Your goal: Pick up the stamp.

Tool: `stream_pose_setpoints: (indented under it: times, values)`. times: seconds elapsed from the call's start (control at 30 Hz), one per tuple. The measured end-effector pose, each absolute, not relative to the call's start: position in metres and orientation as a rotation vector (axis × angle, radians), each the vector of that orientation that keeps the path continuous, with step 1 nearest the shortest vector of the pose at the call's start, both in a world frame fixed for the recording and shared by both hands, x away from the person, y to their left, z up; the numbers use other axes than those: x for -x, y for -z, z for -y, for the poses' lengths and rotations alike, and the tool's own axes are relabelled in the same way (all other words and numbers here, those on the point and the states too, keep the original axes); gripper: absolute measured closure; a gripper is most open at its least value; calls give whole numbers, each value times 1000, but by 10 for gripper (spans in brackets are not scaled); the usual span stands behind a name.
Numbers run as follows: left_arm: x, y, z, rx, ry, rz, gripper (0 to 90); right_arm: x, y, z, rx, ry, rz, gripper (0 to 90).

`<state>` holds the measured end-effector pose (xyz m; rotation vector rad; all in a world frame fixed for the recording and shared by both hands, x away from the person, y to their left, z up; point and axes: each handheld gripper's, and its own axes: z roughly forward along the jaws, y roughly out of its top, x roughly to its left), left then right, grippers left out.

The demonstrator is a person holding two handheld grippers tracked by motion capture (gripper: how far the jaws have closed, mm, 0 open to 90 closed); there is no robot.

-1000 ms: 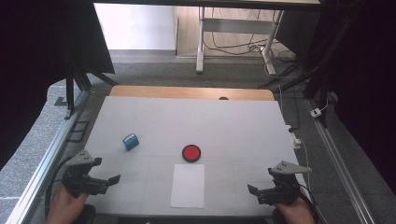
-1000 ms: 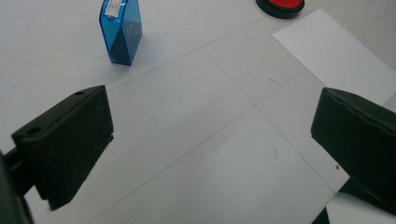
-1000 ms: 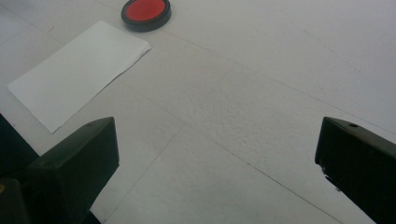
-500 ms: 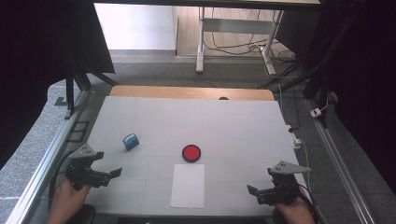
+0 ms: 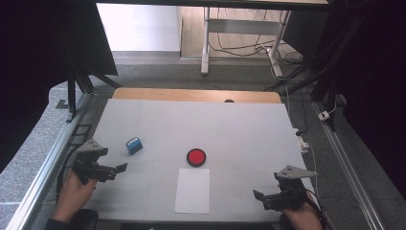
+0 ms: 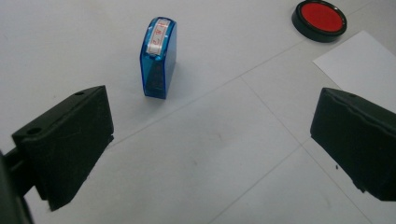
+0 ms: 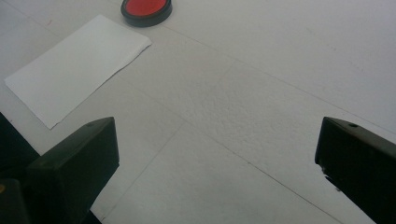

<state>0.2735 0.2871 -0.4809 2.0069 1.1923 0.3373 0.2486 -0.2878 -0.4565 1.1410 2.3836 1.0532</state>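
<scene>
A small blue self-inking stamp (image 5: 134,145) stands upright on the white table (image 5: 230,129), left of centre. To its right lies a round red ink pad (image 5: 196,156) in a black rim, and a white sheet of paper (image 5: 193,190) lies just in front of the pad. My left gripper (image 5: 116,170) is open a short way in front of and left of the stamp, holding nothing. In the left gripper view the stamp (image 6: 158,58) stands ahead between the wide jaws, nearer the left one. My right gripper (image 5: 261,198) is open at the front right, empty, right of the paper.
The red pad (image 6: 320,18) and a corner of the paper (image 6: 359,60) lie to the upper right in the left gripper view. The right gripper view has the paper (image 7: 74,70) and pad (image 7: 145,10) at upper left. A wooden strip (image 5: 196,95) edges the table's far side.
My left gripper has moved away from the person, toward the blue stamp. The right gripper has hardly moved. Stamp, pad and paper lie as before.
</scene>
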Motion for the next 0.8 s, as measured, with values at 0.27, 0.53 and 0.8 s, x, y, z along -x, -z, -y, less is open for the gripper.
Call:
stream_pose_setpoints:
  times: [0.27,0.53,0.8]
  values:
    - [-291,482,-285,-2025,-350,-1201,0,-249,456,287,-1141,-1049,-2386,0]
    - [-307,482,-282,-2034,-356,-1209,0,-249,456,287,-1142,-1049,-2390,0]
    - [-323,484,-283,-2047,-377,-1216,0,-249,457,287,-1139,-1047,-2396,0]
